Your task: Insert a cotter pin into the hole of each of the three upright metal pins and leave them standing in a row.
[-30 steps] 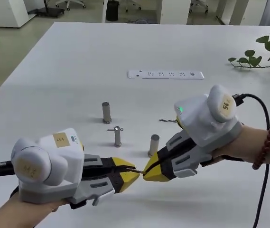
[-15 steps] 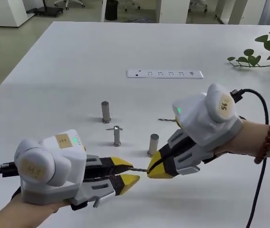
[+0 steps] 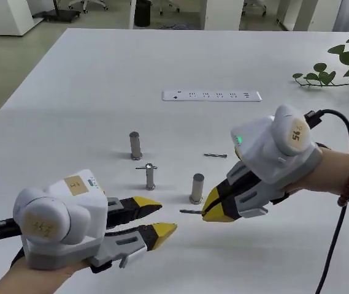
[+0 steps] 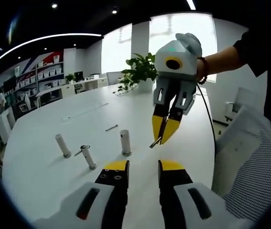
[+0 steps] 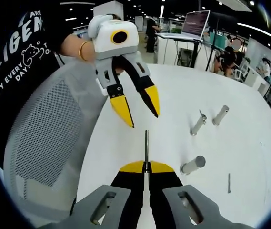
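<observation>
I note the left gripper (image 3: pixel 167 217) has let go, its jaws now wide. The right gripper (image 3: pixel 207 213) alone clamps the cotter pin (image 3: pixel 191 212) and has drawn apart, near the nearest metal pin (image 3: pixel 197 188).

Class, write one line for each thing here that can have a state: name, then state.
left gripper: open, holding nothing
right gripper: shut on a thin metal cotter pin
far grey upright metal pin: standing, no cotter pin in it
middle grey metal pin: standing, inserted cotter pin through its top
near grey metal pin: standing, no cotter pin in it
spare cotter pin: lying loose on the white table
</observation>
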`<state>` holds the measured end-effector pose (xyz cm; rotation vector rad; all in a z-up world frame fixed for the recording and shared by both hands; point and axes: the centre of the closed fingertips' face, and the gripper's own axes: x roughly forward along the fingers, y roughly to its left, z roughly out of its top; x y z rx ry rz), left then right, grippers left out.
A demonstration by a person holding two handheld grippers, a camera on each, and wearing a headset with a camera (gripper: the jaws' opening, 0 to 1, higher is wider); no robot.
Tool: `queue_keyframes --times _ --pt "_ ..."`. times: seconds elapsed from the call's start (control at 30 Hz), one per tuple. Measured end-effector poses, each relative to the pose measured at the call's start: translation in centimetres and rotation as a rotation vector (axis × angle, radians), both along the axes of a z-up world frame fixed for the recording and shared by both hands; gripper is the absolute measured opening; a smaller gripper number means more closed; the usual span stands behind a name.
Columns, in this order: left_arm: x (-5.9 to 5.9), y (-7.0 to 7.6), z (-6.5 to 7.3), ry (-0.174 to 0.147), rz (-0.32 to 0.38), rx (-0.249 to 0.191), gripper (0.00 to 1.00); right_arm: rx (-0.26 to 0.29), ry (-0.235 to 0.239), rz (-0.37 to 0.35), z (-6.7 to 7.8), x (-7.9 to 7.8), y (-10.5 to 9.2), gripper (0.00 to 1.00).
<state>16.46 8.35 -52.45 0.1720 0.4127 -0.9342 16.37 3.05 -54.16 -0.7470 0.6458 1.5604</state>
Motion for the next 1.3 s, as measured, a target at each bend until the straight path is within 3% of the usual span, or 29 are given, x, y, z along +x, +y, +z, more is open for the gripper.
queue_keyframes --times 0.57,0.87,1.3 --pt "2.3 -0.1 -0.9 -0.011 0.096 0.010 0.27 -0.043 -0.049 -0.056 -0.7 3.3 -3.1 0.00" --pt "3.6 -1.4 -1.7 -0.013 0.113 0.013 0.27 -0.058 -0.063 -0.093 -1.4 4.9 -4.1 0.00" --pt "5.6 -3.0 -3.5 0.011 0.149 0.039 0.25 -0.069 -0.072 -0.118 -2.6 6.4 -4.8 0.00"
